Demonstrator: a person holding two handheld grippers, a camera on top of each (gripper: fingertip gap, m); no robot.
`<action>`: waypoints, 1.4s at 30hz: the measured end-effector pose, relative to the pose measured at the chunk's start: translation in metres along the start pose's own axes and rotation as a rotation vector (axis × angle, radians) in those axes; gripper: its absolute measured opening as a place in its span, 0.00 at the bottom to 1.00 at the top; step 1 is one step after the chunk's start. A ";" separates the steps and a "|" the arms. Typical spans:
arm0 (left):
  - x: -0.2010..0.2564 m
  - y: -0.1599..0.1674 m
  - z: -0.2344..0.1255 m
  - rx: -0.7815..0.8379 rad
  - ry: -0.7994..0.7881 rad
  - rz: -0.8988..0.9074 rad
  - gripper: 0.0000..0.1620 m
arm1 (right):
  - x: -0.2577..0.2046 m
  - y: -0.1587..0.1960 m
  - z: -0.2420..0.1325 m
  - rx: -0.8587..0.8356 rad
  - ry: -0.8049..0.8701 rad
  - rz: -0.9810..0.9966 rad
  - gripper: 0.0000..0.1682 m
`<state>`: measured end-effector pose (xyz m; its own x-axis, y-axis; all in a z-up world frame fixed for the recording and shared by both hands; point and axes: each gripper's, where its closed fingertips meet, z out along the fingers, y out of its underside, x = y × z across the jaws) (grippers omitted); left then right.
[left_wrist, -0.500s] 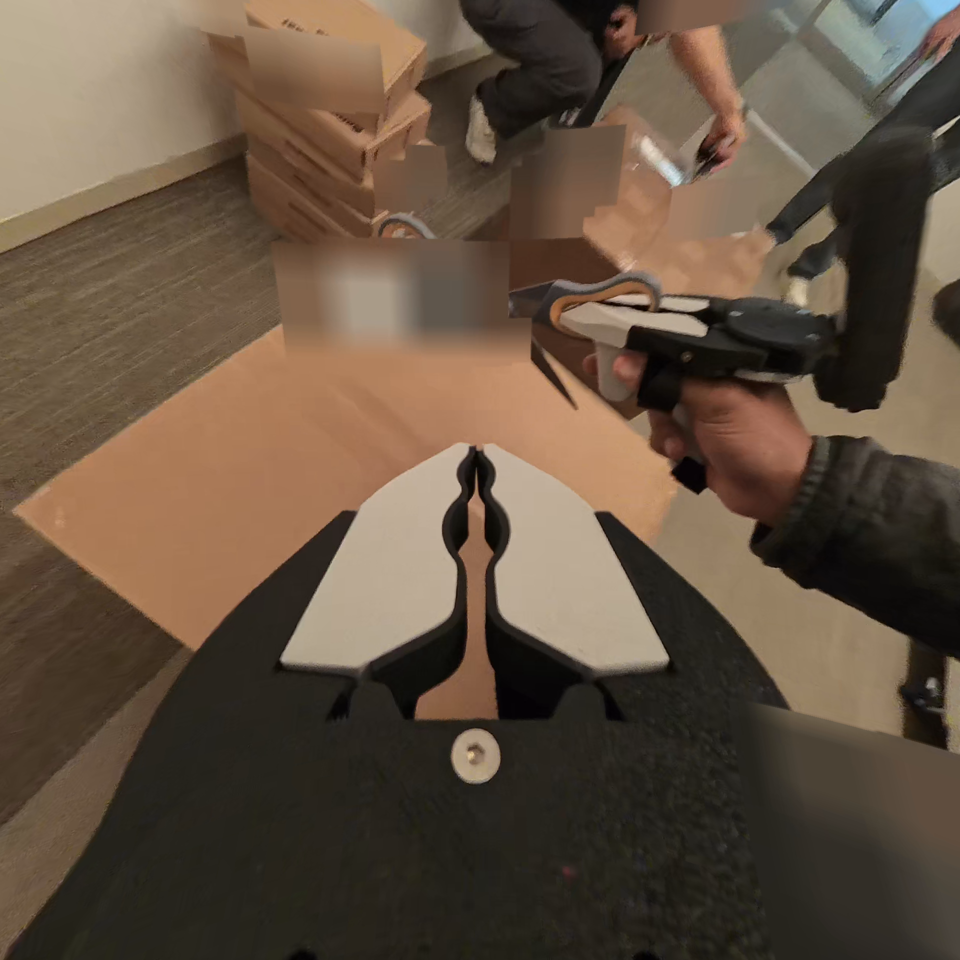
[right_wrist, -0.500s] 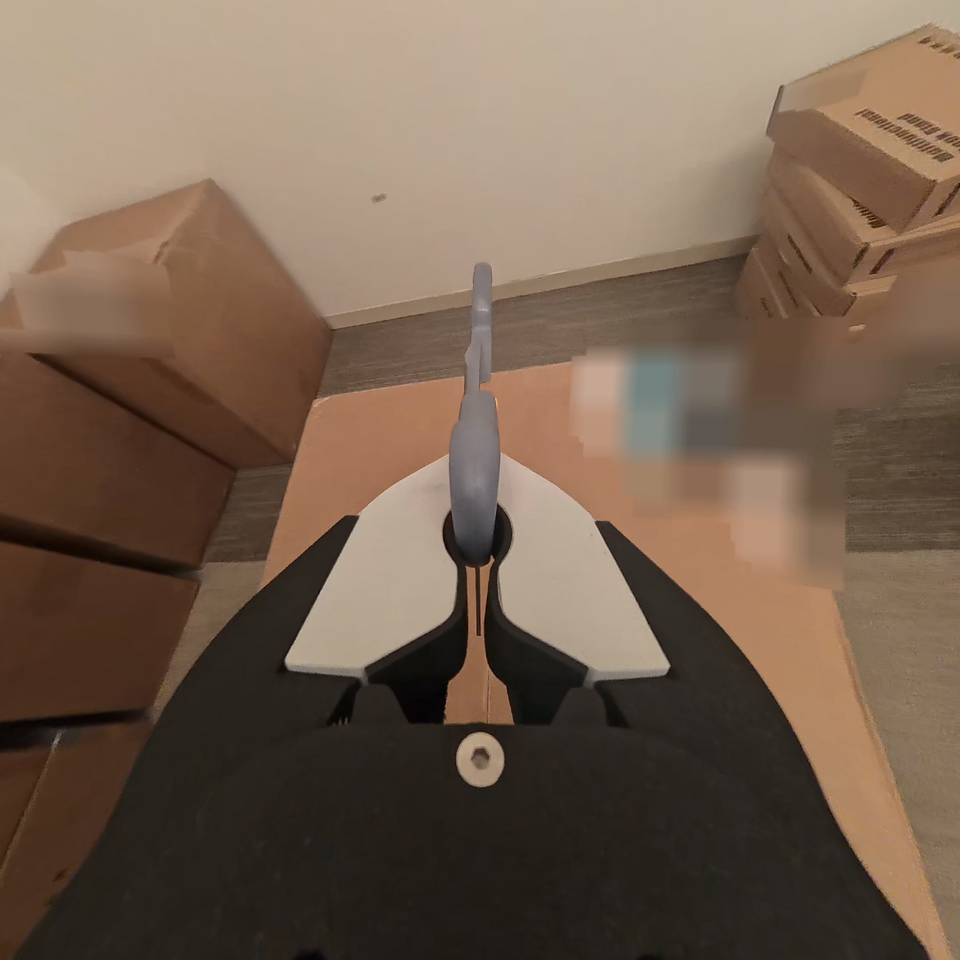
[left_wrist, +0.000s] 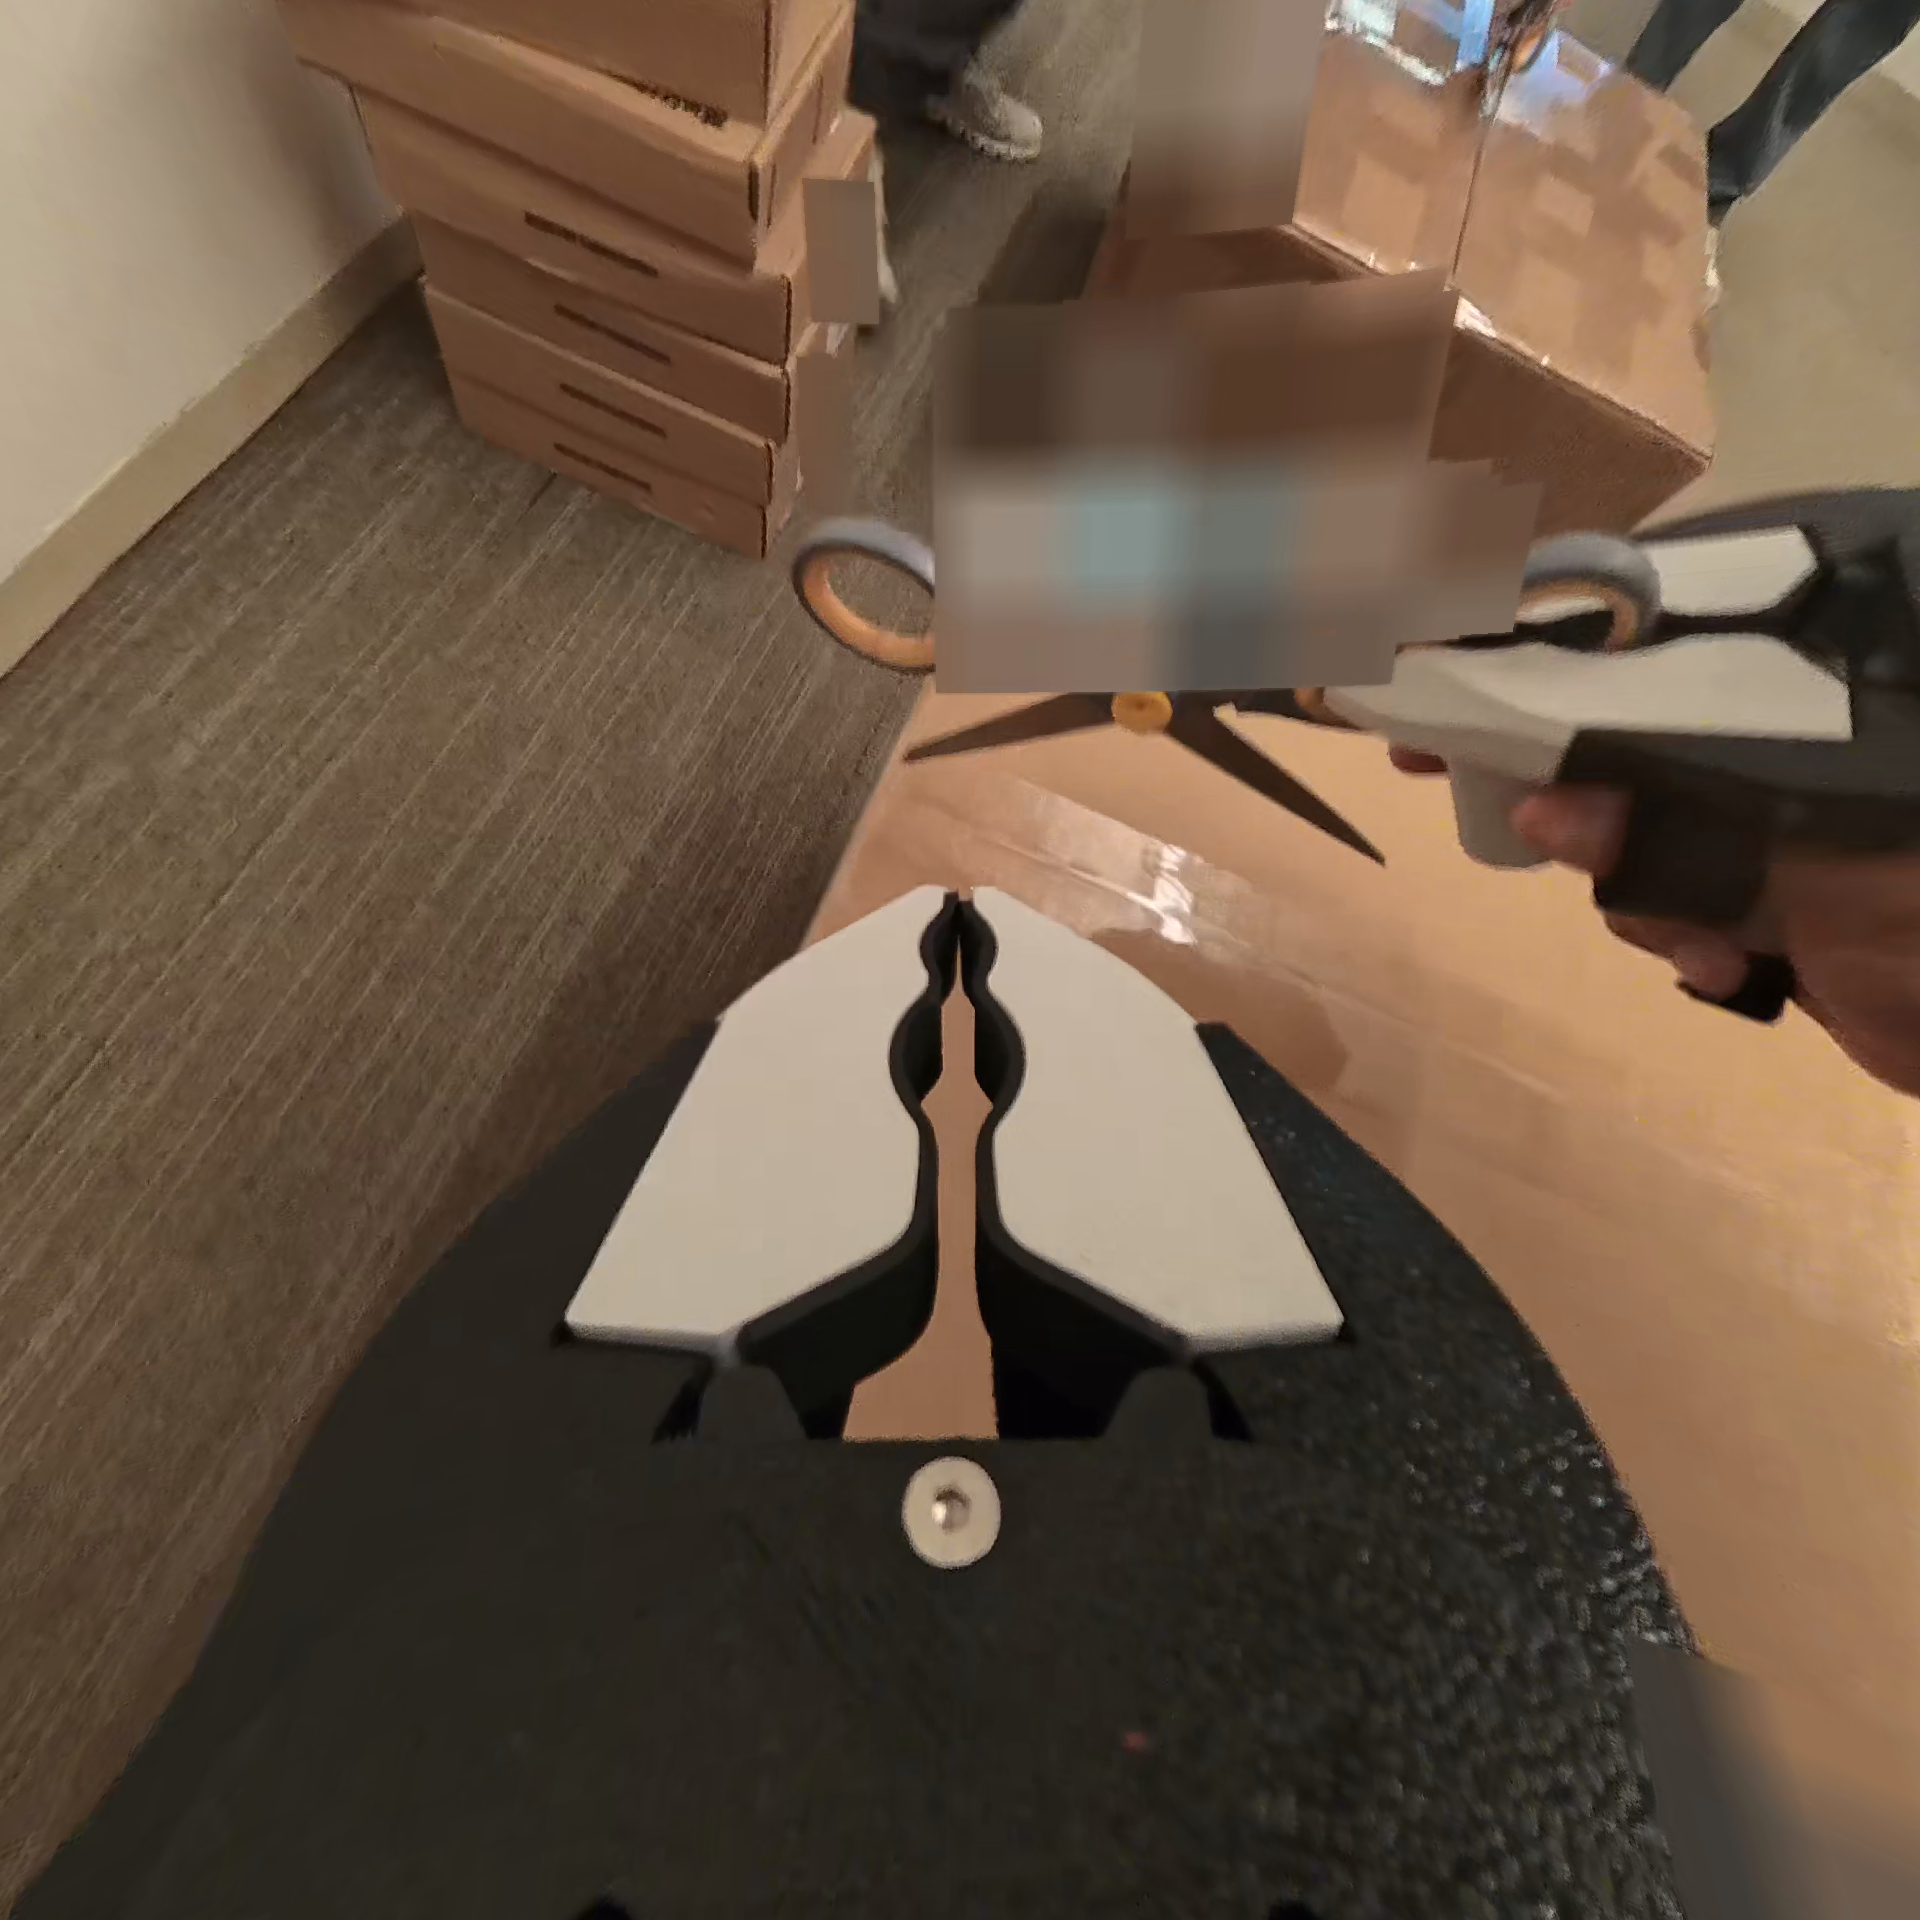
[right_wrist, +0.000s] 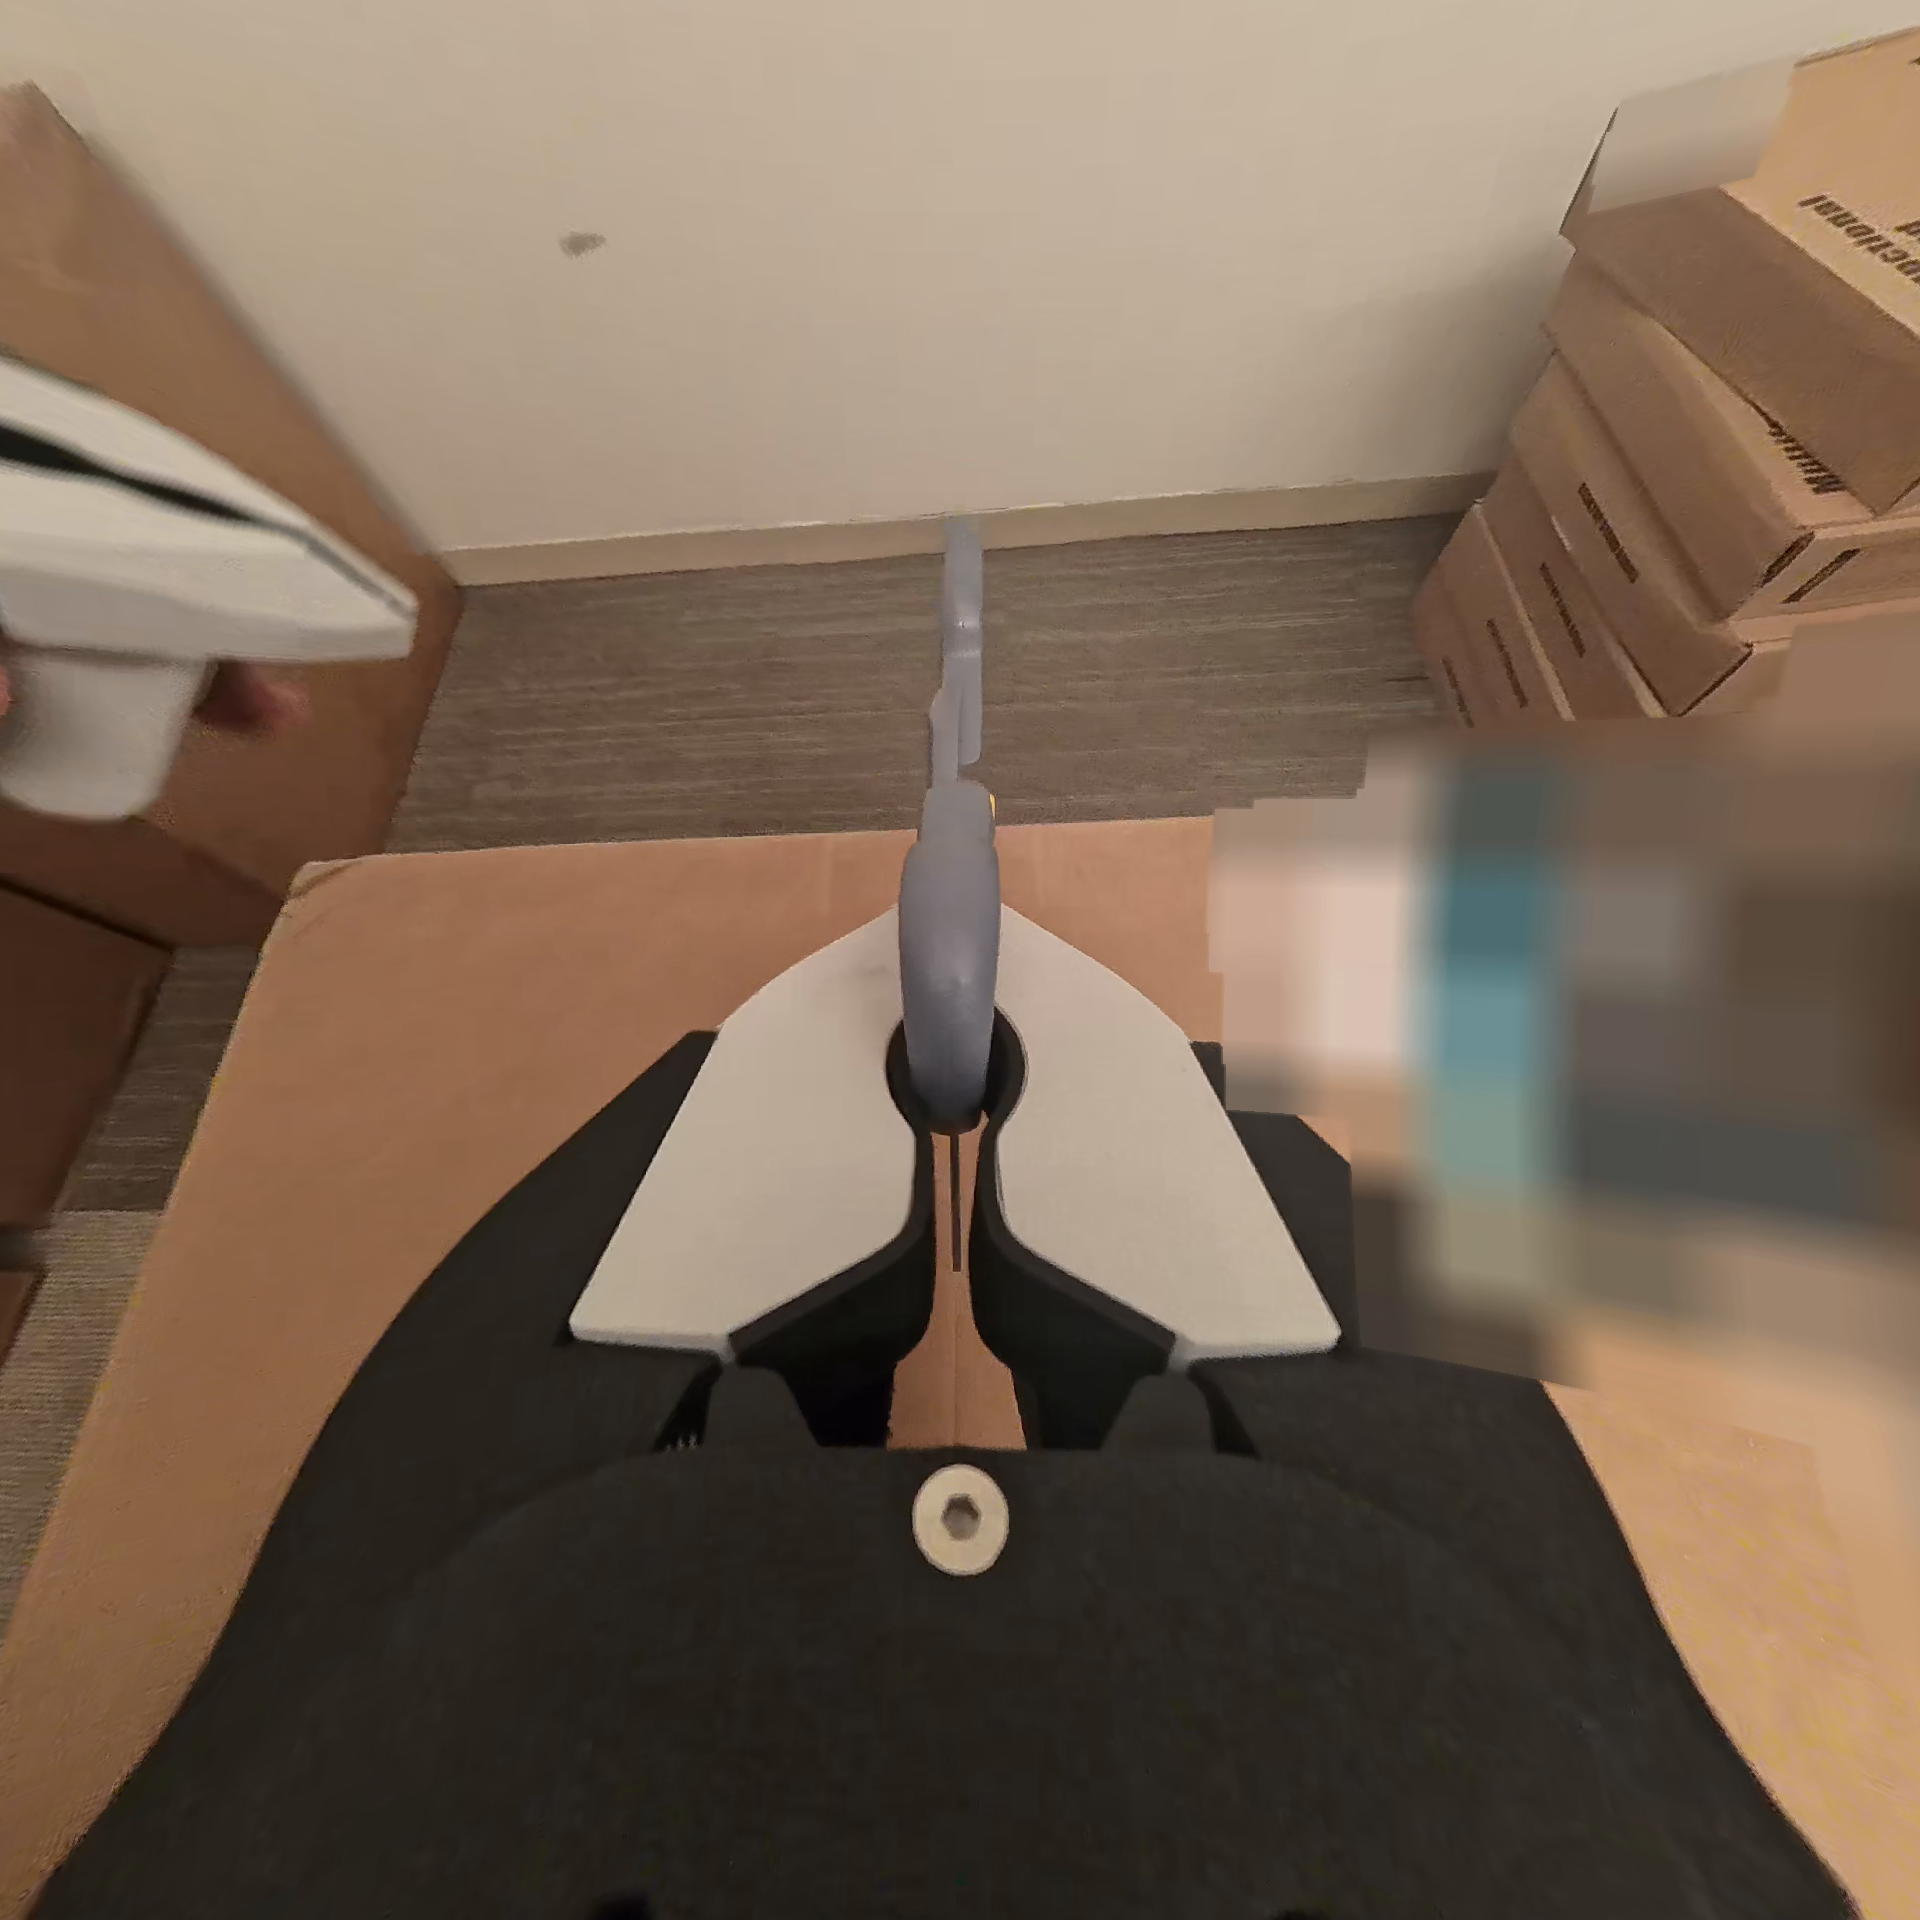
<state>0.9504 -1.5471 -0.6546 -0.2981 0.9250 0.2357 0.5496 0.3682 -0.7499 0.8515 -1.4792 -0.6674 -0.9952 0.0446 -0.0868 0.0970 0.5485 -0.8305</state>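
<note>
My left gripper (left_wrist: 957, 906) is shut and empty, hovering over the left edge of a flat brown cardboard box (left_wrist: 1403, 1091) sealed with clear tape (left_wrist: 1132, 883). My right gripper (right_wrist: 951, 920) is shut on one grey handle loop of a pair of scissors (right_wrist: 948, 997) that point forward over the box (right_wrist: 520, 987). In the left wrist view the right gripper (left_wrist: 1538, 634) comes in from the right, and the scissors (left_wrist: 1288, 790) hang open with dark blades spread around a yellow pivot above the box. The free handle loop (left_wrist: 862, 592) sticks out to the left. The left gripper also shows in the right wrist view (right_wrist: 187, 592).
A stack of flat cardboard boxes (left_wrist: 623, 312) stands by the wall on grey carpet (left_wrist: 364, 831); it also shows in the right wrist view (right_wrist: 1683, 468). A large taped box (left_wrist: 1538, 312) and people's legs (left_wrist: 977, 94) are behind. Another big box (right_wrist: 125, 468) stands at the left. There is about 12 cm between the tips of the two grippers.
The left gripper has swung left toward the box's edge. The right gripper and scissors are closer to it, with the blades now spread wide. The left gripper now shows in the right wrist view.
</note>
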 end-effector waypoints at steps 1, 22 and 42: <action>-0.006 -0.003 0.006 0.006 0.006 0.003 0.00 | -0.001 0.002 0.003 -0.006 0.001 -0.008 0.00; -0.011 -0.038 0.061 0.011 0.007 0.136 0.00 | -0.006 0.017 0.012 -0.020 0.034 -0.057 0.00; 0.009 -0.051 0.069 -0.002 0.043 0.283 0.00 | -0.007 0.026 0.008 -0.049 0.068 -0.112 0.00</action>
<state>0.8656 -1.5642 -0.6571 -0.0994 0.9941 0.0432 0.6078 0.0950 -0.7884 0.8611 -1.4721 -0.6927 -0.9984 0.0368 0.0438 -0.0134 0.5936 -0.8047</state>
